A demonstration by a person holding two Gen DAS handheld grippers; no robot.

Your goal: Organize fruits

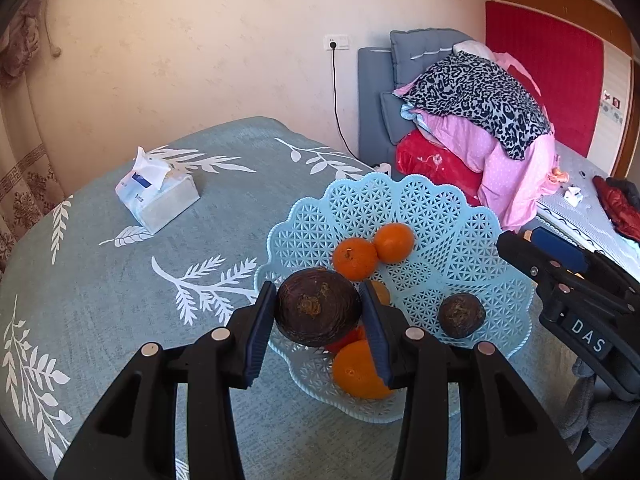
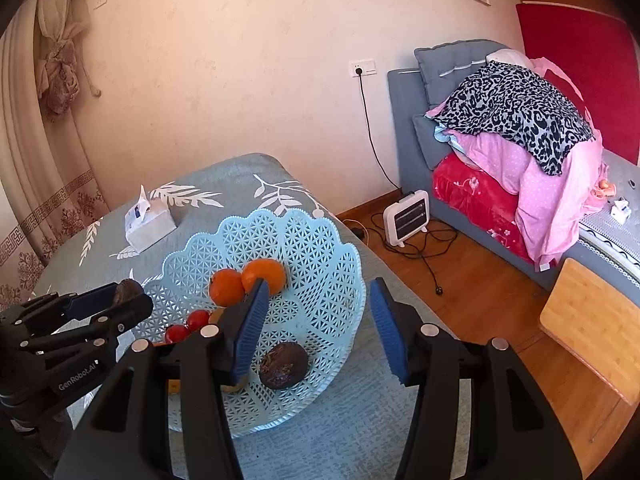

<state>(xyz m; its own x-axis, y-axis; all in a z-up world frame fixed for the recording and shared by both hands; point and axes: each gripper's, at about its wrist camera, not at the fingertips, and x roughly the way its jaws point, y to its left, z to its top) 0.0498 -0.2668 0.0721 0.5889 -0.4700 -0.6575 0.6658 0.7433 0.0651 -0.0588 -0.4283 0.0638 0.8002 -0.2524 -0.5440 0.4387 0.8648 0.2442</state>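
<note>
My left gripper (image 1: pixel 318 314) is shut on a dark purple passion fruit (image 1: pixel 318 308) and holds it above the near left part of the light blue lattice basket (image 1: pixel 440 216). In the basket lie two oranges (image 1: pixel 374 250), another orange (image 1: pixel 356 372), a red fruit partly hidden, and a second passion fruit (image 1: pixel 461 315). My right gripper (image 2: pixel 318 328) is open and empty above the basket (image 2: pixel 320 248), with the second passion fruit (image 2: pixel 283 365) just below its left pad. Two small red fruits (image 2: pixel 188 326) lie at the basket's left. The left gripper shows in the right wrist view (image 2: pixel 102 304).
The basket stands on a table with a grey-blue leaf-print cloth (image 1: pixel 120 300). A tissue pack (image 1: pixel 158 194) lies at the far left. A bed with piled bedding (image 2: pixel 520 152), a small heater (image 2: pixel 406 216) with cables, and a wooden board (image 2: pixel 592 320) are on the right.
</note>
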